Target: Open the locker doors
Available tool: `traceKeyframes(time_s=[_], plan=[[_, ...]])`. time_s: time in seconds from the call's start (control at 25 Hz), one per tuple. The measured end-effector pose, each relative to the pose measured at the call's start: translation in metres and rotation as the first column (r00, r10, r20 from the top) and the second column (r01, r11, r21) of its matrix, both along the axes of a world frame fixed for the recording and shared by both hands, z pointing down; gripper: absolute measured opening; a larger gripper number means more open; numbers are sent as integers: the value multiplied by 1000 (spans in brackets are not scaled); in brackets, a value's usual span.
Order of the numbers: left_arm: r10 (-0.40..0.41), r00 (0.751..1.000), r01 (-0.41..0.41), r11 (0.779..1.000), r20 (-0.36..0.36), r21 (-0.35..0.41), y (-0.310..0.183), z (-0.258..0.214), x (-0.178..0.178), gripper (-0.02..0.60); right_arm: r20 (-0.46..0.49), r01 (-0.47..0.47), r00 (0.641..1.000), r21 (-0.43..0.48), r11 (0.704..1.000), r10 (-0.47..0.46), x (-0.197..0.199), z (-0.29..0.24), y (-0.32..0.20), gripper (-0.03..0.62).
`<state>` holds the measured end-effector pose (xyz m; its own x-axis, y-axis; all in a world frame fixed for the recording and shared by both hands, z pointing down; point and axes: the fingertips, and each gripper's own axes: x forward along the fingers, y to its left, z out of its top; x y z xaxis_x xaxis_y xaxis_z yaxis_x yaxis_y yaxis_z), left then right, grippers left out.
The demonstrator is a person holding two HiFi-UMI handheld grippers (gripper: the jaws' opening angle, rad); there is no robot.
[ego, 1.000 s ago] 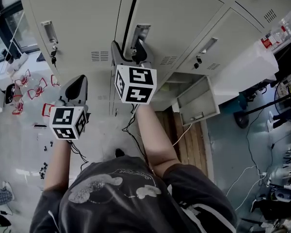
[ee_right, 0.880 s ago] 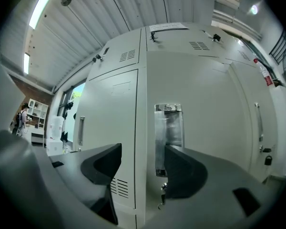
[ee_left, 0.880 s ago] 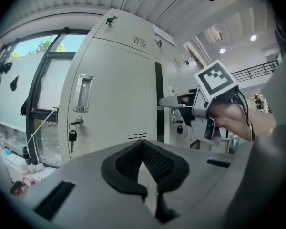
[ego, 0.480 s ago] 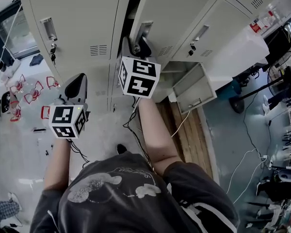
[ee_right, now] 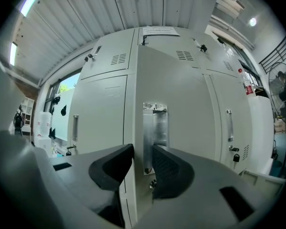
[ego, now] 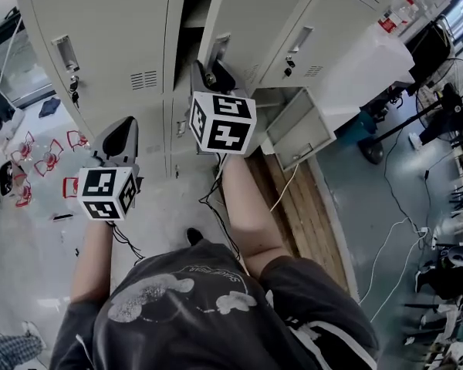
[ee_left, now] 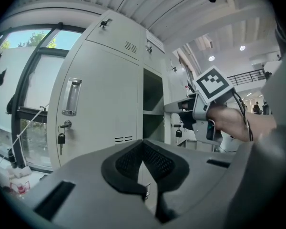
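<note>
Your left gripper (ee_left: 143, 147) hangs empty beside the shut left door (ego: 108, 37), its fingers (ee_left: 126, 163) pressed together. Your right gripper (ee_right: 143, 152) has just closed its fingers (ee_right: 169, 168) narrowly on the edge of the middle door (ego: 255, 14) by its handle (ee_right: 155, 123). That door stands wider ajar than a second ago.

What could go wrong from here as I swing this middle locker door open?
The fingers of the right gripper have just been closing on the ajar door's edge beside its handle; that narrow hold may slip as the door swings. Opening fully, the door could knock the key hanging on the neighbouring door. The cable hanging below that gripper might snag.
</note>
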<state>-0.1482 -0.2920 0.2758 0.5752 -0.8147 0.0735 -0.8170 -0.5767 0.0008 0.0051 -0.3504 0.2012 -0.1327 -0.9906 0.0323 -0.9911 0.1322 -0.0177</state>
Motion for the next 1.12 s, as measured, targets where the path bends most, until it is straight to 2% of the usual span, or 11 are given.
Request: traceKeyframes(time_s=[0.2, 0.52, 1.12], plan=[[14, 1000, -14, 1000, 2, -1, 6, 0, 5, 9, 0, 19, 1000, 3, 1000, -19, 7, -1, 13, 149], [50, 999, -50, 999, 10, -7, 19, 4, 15, 8, 1, -16, 1000, 10, 1000, 16, 22, -1, 36, 155], [165, 986, -165, 986, 13, 0, 38, 2, 56, 9, -90, -141, 985, 38, 989, 144, 62, -4, 89, 155]])
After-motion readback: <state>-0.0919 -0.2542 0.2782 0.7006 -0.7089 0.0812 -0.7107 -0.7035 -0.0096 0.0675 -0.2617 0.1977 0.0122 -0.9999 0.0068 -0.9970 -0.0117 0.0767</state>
